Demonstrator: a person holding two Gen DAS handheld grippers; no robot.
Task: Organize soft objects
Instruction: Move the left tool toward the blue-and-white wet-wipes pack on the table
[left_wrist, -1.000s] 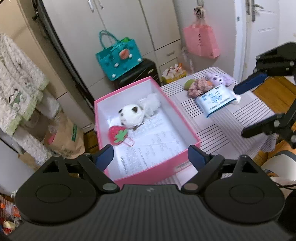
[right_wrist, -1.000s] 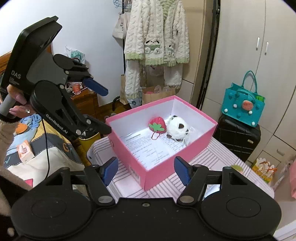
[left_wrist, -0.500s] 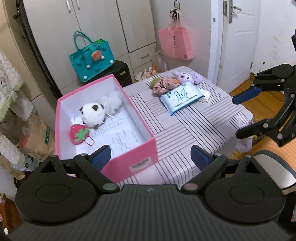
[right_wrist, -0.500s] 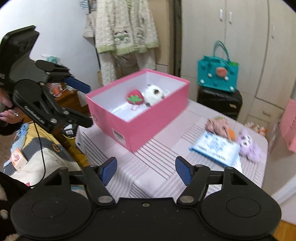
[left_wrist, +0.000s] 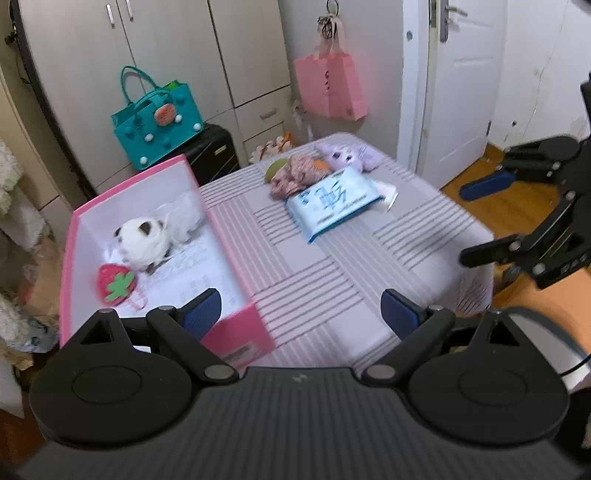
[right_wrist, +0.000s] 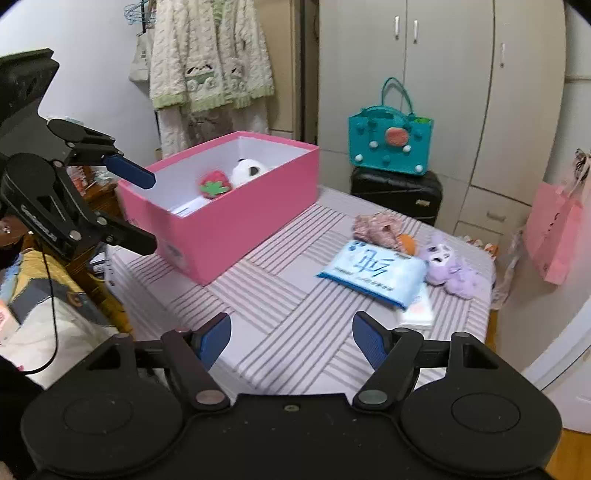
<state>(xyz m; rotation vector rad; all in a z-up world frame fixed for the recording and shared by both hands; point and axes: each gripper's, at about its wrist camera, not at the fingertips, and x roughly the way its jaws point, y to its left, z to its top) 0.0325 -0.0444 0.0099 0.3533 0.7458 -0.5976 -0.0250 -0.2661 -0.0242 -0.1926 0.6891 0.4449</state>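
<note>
Left wrist view, lower edge: left gripper (left_wrist: 299, 308), blue-padded fingers (left_wrist: 205, 308) spread wide, nothing between them, poised above the striped tablecloth (left_wrist: 332, 273) at the near corner of the pink box (left_wrist: 236, 332). Centre left of frame: box open-topped, holding a white plush (left_wrist: 142, 236) toward its far end and a red strawberry plush (left_wrist: 116, 284) just in front of it, both lying on printed paper. Upper centre: cluster of soft things on the cloth, well apart from the box — a pale blue tissue pack (left_wrist: 332, 201) nearest, a pinkish floral fabric bundle (left_wrist: 295, 175) touching its far edge, a purple plush (left_wrist: 347, 157) just beside the bundle. Right edge: right gripper (left_wrist: 484, 218) seen from the side, jaws apart and empty.

Right wrist view, lower edge: right gripper (right_wrist: 291, 341), jaws just opened further, empty, over bare striped cloth. Centre right of frame: tissue pack (right_wrist: 373, 271), with the purple plush (right_wrist: 448, 264) touching its right end and the floral bundle (right_wrist: 378, 225) behind it. Upper centre: pink box (right_wrist: 236, 218), strawberry plush (right_wrist: 214, 184) and white plush (right_wrist: 249, 171) showing above its rim. Left edge: left gripper (right_wrist: 142, 210), jaws parted, beside the box's left corner. Background: teal handbag (right_wrist: 391, 144) on a black suitcase (right_wrist: 397, 192), pink bag (right_wrist: 554, 232) hanging at right.
</note>
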